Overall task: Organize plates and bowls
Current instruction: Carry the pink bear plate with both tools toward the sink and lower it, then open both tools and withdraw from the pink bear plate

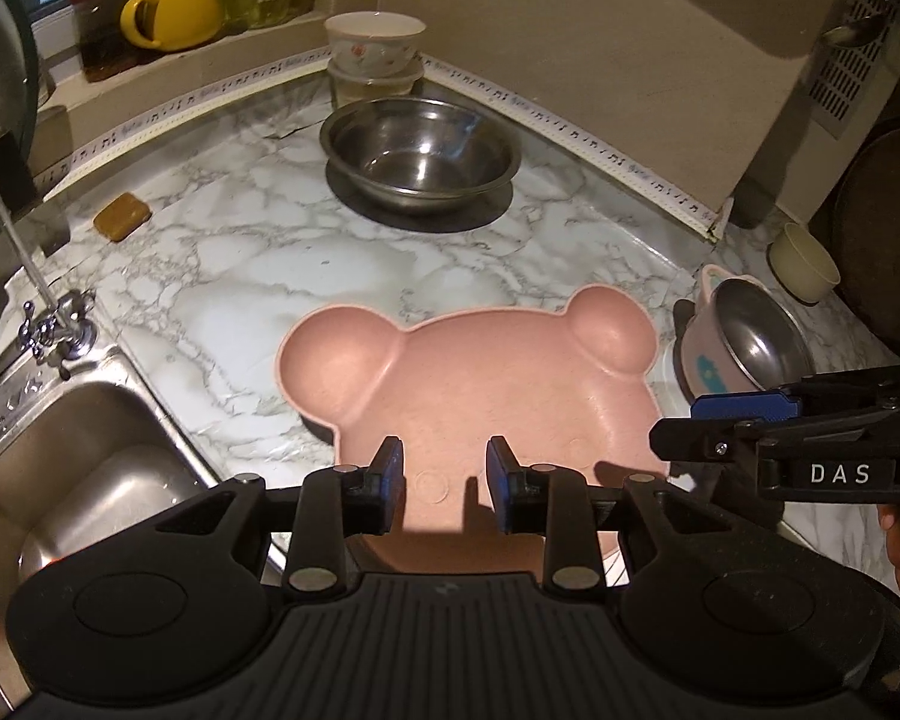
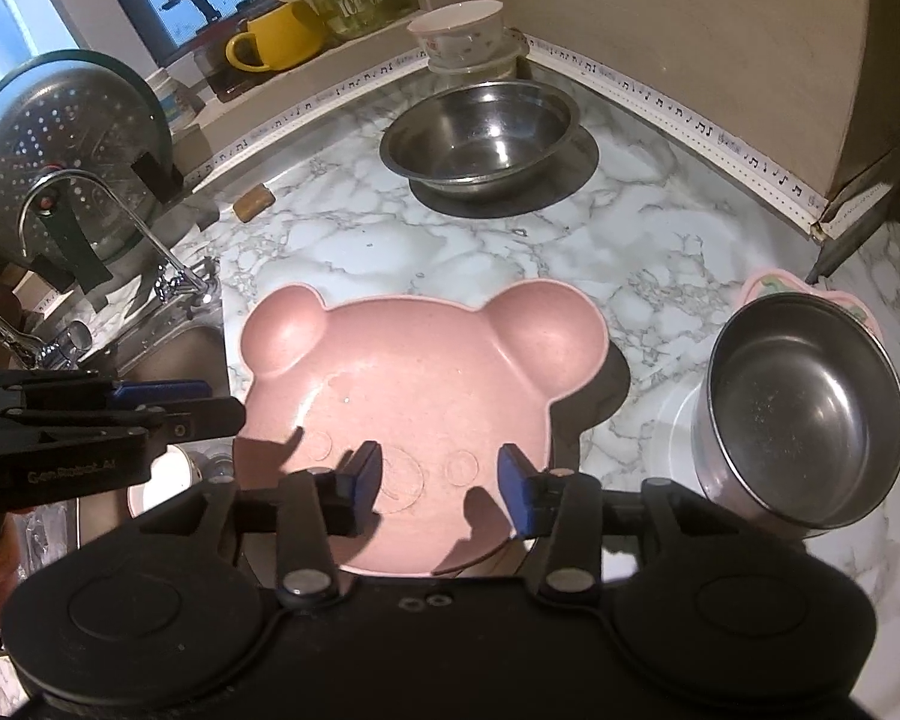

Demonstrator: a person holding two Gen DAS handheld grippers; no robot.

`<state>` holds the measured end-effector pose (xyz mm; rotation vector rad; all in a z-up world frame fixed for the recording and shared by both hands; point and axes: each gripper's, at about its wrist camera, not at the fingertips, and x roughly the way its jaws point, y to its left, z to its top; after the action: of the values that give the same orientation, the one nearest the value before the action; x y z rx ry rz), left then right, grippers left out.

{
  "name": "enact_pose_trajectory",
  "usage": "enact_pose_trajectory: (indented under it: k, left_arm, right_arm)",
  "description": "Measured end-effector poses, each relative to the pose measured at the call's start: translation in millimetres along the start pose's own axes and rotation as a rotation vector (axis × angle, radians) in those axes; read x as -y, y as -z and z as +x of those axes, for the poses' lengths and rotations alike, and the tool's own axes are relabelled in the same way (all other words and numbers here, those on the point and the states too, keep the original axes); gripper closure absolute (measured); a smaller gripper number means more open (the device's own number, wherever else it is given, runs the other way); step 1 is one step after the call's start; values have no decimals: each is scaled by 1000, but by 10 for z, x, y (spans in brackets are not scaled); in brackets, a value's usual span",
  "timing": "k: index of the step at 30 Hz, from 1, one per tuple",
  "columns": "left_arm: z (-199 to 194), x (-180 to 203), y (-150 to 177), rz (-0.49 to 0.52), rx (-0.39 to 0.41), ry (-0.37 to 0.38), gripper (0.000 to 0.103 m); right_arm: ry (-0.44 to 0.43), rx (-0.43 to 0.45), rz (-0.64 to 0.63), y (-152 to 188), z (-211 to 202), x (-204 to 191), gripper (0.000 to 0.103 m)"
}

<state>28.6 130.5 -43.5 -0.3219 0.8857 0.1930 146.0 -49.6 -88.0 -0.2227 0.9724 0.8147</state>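
A pink bear-shaped plate [image 1: 480, 384] lies on the marble counter; it also shows in the right wrist view [image 2: 414, 384]. My left gripper [image 1: 444, 480] is open and empty over the plate's near edge. My right gripper [image 2: 441, 480] is open and empty over the plate's near part. A large steel bowl [image 1: 420, 150] sits on a dark plate at the back, also seen in the right wrist view [image 2: 480, 132]. A small steel bowl [image 2: 804, 408] sits in a pink holder at the right. A white flowered bowl [image 1: 375, 42] stands on a glass container in the back corner.
A steel sink [image 1: 78, 438] with a tap [image 1: 54, 324] lies at the left. A yellow mug [image 1: 174, 9] and jars stand on the window ledge. A brown soap bar [image 1: 121, 216] lies on the counter. A cream cup [image 1: 804, 261] stands at the far right. A strainer lid [image 2: 60, 144] leans behind the tap.
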Motion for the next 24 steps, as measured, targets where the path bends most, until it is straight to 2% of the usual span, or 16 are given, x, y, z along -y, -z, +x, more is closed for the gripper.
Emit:
enact_pose_trajectory:
  k: [1, 4, 6, 16, 24]
  left_arm:
    - [-1, 14, -12, 3, 3, 1, 70]
    - [-23, 40, -37, 6, 31, -6, 28]
    - [-54, 77, -62, 21, 57, -14, 27]
    - [-5, 191, -183, 47, 62, -6, 27]
    - [77, 303, -292, 65, 59, -3, 25]
  right_arm:
    - [-1, 5, -1, -6, -22, 1, 54]
    - [-4, 22, -2, -20, -89, 9, 50]
    - [-4, 32, -2, -38, -115, 20, 45]
    - [-6, 66, 12, -91, -220, 134, 26]
    - [11, 83, 28, -122, -310, 289, 20]
